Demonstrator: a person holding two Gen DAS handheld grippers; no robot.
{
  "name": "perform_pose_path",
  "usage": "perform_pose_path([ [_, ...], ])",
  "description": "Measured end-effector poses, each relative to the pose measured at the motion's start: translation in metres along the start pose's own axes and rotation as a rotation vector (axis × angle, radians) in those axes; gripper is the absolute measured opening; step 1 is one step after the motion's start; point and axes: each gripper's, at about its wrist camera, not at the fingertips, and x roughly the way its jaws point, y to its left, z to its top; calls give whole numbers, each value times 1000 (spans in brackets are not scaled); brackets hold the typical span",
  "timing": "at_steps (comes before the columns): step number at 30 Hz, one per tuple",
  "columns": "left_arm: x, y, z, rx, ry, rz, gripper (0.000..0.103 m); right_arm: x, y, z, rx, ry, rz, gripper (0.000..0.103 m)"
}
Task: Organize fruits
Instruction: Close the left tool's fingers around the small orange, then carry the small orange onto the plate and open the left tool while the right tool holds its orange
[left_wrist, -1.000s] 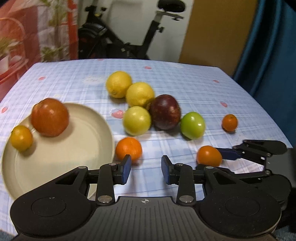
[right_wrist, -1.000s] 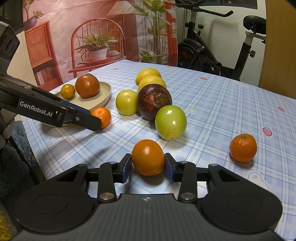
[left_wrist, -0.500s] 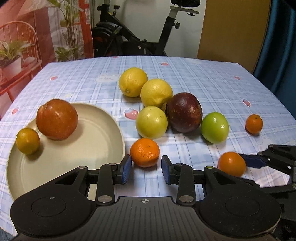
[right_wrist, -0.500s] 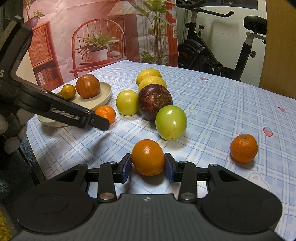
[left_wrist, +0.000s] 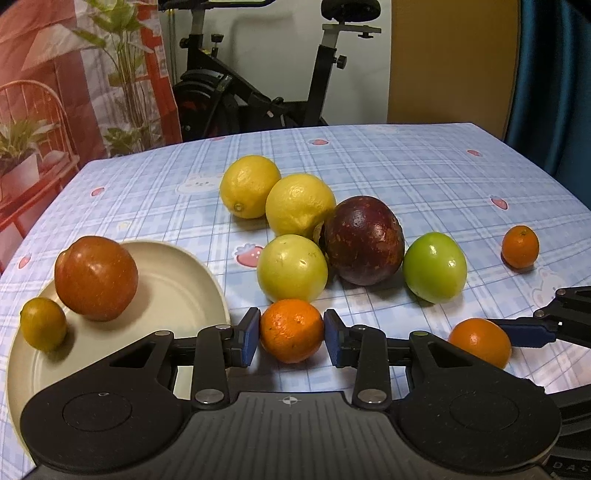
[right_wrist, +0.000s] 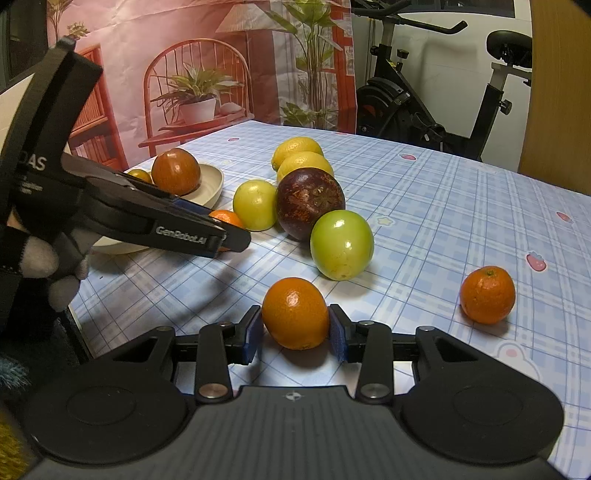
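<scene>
Fruits sit on the checked table (left_wrist: 424, 173), largest first: a dark purple fruit (left_wrist: 364, 240) in the middle, two lemons (left_wrist: 300, 205) at its 10 o'clock. The cream plate (left_wrist: 177, 288) is at 9 o'clock. The left gripper (left_wrist: 291, 332) squeezes one small orange (left_wrist: 291, 330); the right gripper (right_wrist: 295, 328) squeezes another orange (right_wrist: 295, 314).

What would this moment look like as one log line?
left gripper: shut on tangerine | right gripper: shut on orange | plate: two fruits
</scene>
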Motion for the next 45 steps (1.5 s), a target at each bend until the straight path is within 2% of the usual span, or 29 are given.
perform_pose_path([
  [8,-11,7,-9,-16,-9,-50,38,0,0,0,0,-1,0,41],
  [11,-13,10,-13,-28,-13,-102,38,0,0,0,-2,-1,-2,41],
  [19,-19,-3,-17,35,-36,-148,38,0,1,0,-15,-10,-8,40],
  [23,-25,-1,-16,29,-63,-159,38,0,1,0,-10,-12,-10,40],
  [35,-34,19,-16,-55,-88,-190,38,-1,6,4,-16,-14,-22,40],
  [40,-53,40,-14,-106,-144,-170,38,-7,11,17,-25,-46,-16,40],
  [45,-67,76,-13,-210,-184,-119,38,-2,23,45,-68,-73,31,40],
])
